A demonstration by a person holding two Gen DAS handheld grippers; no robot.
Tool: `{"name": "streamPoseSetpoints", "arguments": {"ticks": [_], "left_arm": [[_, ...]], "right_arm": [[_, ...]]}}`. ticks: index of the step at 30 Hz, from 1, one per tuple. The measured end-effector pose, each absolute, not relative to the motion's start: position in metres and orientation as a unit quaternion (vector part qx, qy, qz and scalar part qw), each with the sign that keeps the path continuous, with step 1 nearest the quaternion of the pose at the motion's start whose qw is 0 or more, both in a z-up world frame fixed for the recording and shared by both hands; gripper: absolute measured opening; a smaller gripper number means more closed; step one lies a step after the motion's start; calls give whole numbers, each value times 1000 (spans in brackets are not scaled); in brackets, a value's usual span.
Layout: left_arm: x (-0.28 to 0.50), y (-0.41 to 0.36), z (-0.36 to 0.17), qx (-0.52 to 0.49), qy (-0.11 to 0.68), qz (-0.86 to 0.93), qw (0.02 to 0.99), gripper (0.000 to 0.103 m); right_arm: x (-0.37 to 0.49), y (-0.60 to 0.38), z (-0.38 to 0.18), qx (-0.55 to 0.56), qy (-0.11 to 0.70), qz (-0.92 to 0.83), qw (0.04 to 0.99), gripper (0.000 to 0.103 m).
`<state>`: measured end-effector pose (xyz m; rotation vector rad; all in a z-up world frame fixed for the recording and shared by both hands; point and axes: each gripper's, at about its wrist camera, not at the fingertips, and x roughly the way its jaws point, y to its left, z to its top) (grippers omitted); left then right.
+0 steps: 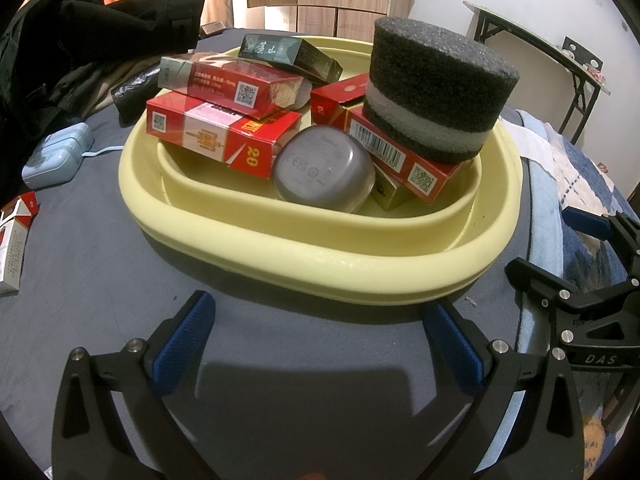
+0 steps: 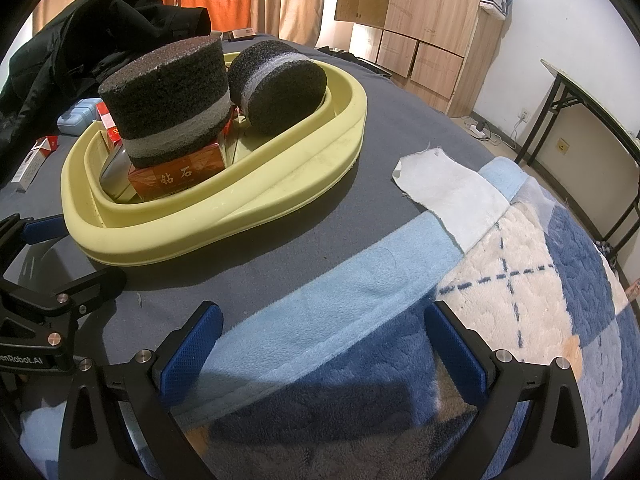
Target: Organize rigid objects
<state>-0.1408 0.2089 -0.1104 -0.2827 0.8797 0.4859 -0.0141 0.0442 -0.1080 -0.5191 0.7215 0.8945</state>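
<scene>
A pale yellow basin (image 1: 320, 264) (image 2: 224, 216) sits on a grey bed sheet. Inside lie several red cigarette boxes (image 1: 224, 136), a dark green box (image 1: 292, 58), a grey rounded case (image 1: 324, 168) and a dark foam cylinder (image 1: 436, 92) (image 2: 168, 96) resting on a red box (image 2: 176, 178). A second foam cylinder (image 2: 280, 84) leans on its side in the basin. My left gripper (image 1: 320, 344) hovers open just in front of the basin's near rim, holding nothing. My right gripper (image 2: 324, 348) is open over the blue blanket, right of the basin, also with nothing in it.
A light blue case (image 1: 56, 156) and a red-and-white cigarette pack (image 1: 14, 240) lie on the sheet left of the basin. Black clothing (image 1: 60, 48) is piled at the back left. A white cloth (image 2: 452, 196) lies on the blanket (image 2: 520, 280). A folding table (image 2: 600, 128) stands at the right.
</scene>
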Motion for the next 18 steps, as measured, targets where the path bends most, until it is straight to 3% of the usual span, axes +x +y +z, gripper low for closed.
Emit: {"name": "streamPoseSetpoints", "arguments": {"ticks": [18], "left_arm": [[-140,208,-110,-133,421,233,867,103]], "right_arm": [[-14,44,-108,-243,337,418,808,103]]}}
